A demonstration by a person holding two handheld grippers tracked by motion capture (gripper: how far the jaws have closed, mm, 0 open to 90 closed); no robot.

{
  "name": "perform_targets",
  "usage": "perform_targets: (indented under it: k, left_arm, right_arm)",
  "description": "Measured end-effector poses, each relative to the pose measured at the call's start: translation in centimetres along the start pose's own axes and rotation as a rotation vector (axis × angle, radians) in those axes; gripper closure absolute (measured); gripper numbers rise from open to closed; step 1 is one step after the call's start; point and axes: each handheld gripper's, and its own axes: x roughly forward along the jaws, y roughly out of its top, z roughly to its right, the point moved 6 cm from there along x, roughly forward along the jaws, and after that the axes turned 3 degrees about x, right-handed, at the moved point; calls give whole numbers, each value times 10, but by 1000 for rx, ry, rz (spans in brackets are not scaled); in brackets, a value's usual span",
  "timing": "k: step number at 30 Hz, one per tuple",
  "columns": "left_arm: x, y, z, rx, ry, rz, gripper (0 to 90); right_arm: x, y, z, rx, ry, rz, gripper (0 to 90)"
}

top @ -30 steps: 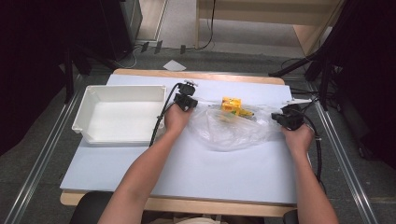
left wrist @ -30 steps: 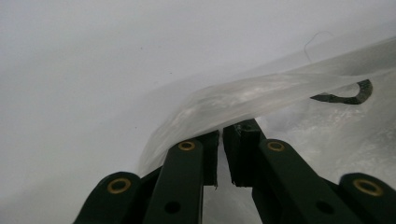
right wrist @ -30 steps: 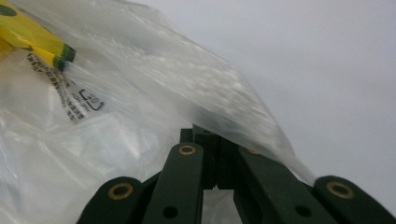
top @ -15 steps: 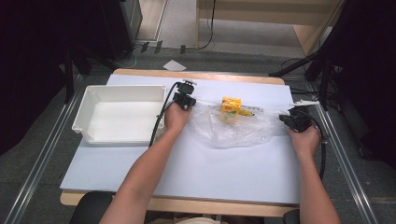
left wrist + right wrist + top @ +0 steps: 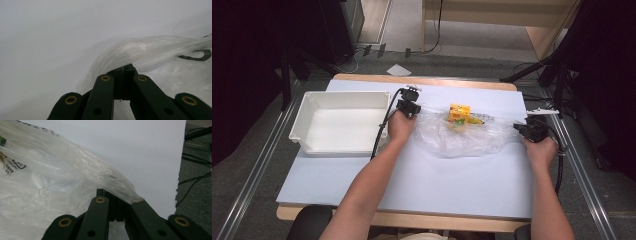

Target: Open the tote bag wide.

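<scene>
High view: clear plastic bag (image 5: 462, 137) lies flat on the worktop (image 5: 412, 175), yellow box (image 5: 459, 113) inside, white tray (image 5: 339, 125) empty beside it.
Left tool view: left tool (image 5: 126, 71) clamped on the bag's edge.
Right tool view: right tool (image 5: 112, 195) pinches the opposite edge.
Progress: bag gripped; lifting or emptying remains.

You face a pale blue table (image 5: 427, 185) with wooden edging; beyond it lies grey carpet (image 5: 472, 62), a wooden cabinet (image 5: 492, 12) behind, dark curtains flanking the table.
</scene>
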Motion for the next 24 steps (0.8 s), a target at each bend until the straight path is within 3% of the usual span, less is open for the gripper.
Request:
perform_targets:
  k: [9, 24]
  left_arm:
    - [0, 0, -3, -15, 14, -5, 900]
    - [0, 0, -4, -30, 12, -4, 900]
  right_arm:
    - [-4, -3, 8, 32, -1, 2, 900]
    - [-9, -7, 14, 36, -26, 8, 900]
